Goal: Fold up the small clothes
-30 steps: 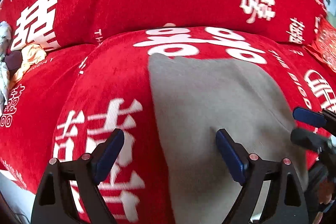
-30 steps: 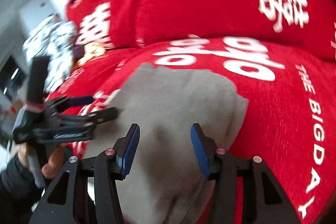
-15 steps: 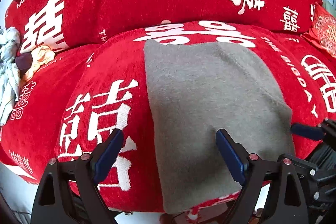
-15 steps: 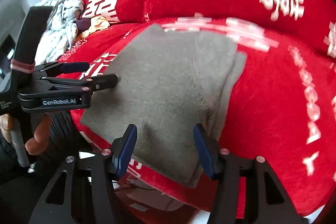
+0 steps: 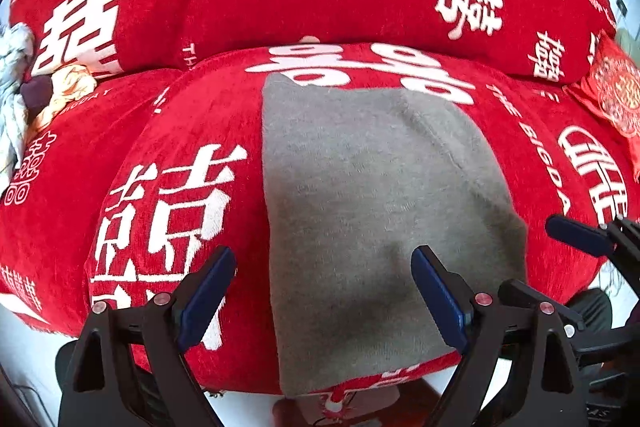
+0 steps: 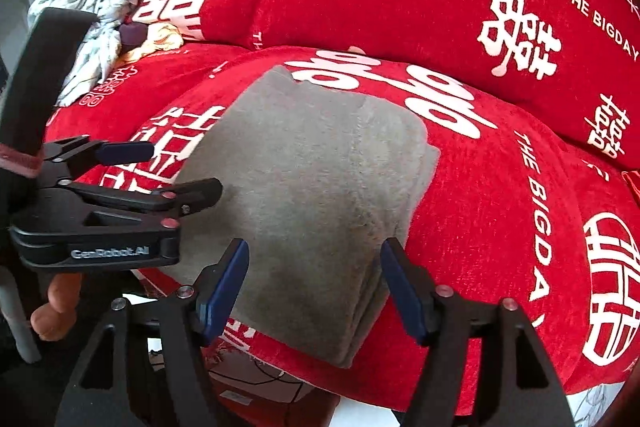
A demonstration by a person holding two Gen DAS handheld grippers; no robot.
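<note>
A red sofa cover (image 6: 460, 235) printed with white wedding characters fills both views. On the seat cushion lies the grey garment (image 6: 312, 203), already folded into a neat layered rectangle, its stacked edges showing at about four o'clock of the cloth in the right wrist view. A heap of unfolded clothes (image 6: 92, 23) waits at ten o'clock, so more folding seems left. The left gripper (image 5: 322, 291) hangs above the garment's near-left edge, jaws spread wide and empty. The right gripper (image 6: 314, 285) has just been opening its jaws; they stand released over the near edge, gripping nothing.
</note>
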